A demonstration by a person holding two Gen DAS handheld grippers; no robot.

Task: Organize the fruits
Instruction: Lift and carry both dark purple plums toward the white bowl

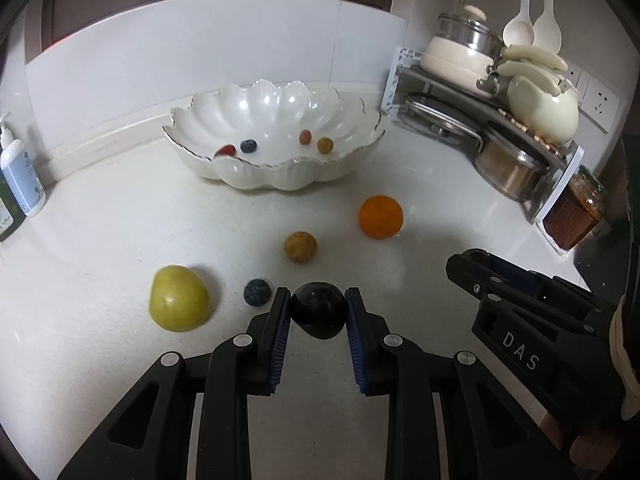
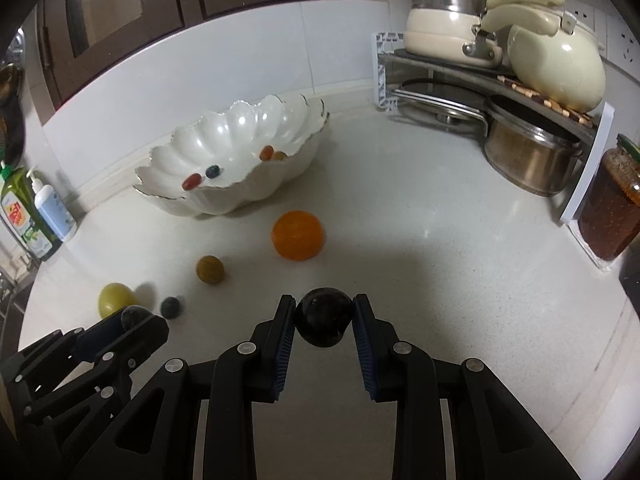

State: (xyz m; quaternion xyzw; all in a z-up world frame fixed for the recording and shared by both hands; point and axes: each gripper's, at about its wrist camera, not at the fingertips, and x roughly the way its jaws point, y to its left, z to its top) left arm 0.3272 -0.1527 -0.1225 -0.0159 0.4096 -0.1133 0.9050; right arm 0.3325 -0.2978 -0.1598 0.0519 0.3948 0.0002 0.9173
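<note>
My left gripper [image 1: 318, 312] is clamped on a dark plum [image 1: 319, 315], and my right gripper [image 2: 325, 322] pinches a second dark fruit [image 2: 325, 322] between its blue pads. Both fruits sit at the fingertips, above the near counter [image 1: 120, 220], with the scalloped bowl [image 1: 276, 172] far behind.

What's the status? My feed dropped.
Left hand-held gripper shut on dark fruit; right hand-held gripper likewise. Bowl ahead, four small fruits inside. Path clear.
</note>
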